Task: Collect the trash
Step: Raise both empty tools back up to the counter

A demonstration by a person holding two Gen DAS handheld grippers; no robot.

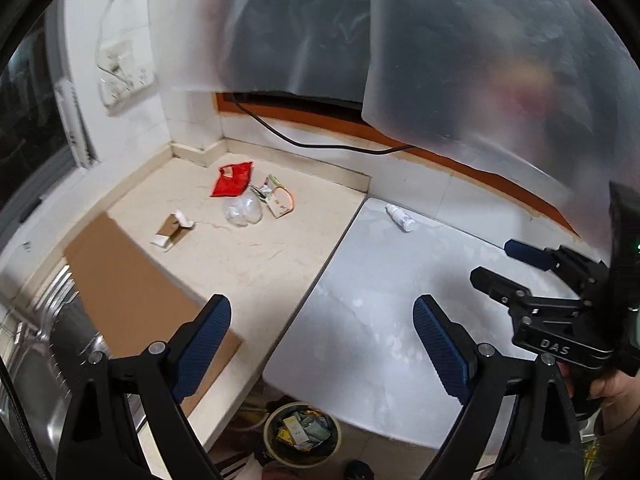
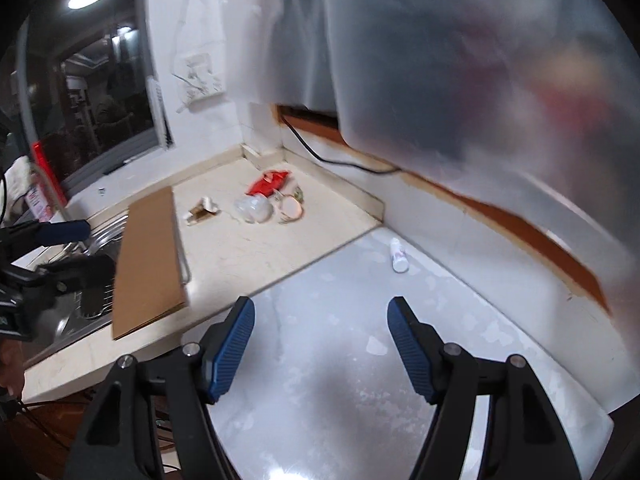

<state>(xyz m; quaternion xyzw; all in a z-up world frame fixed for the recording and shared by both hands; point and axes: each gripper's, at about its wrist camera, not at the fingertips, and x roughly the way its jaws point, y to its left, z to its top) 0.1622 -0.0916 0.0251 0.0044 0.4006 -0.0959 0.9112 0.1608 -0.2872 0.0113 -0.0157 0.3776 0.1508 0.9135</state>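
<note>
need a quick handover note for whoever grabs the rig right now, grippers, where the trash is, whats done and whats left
Left gripper: open, empty, over the counter edge.
Right gripper: open, empty, over the grey surface.
Trash in the far corner of the counter: red wrapper, clear plastic bottle, a small carton and a torn cardboard piece. A small white bottle lies on the grey surface near the wall.
Bin on the floor below the counter edge already holds some wrappers.
Done: nothing held; some trash in the bin.
Left: pick up all five pieces and drop them in the bin.
</note>
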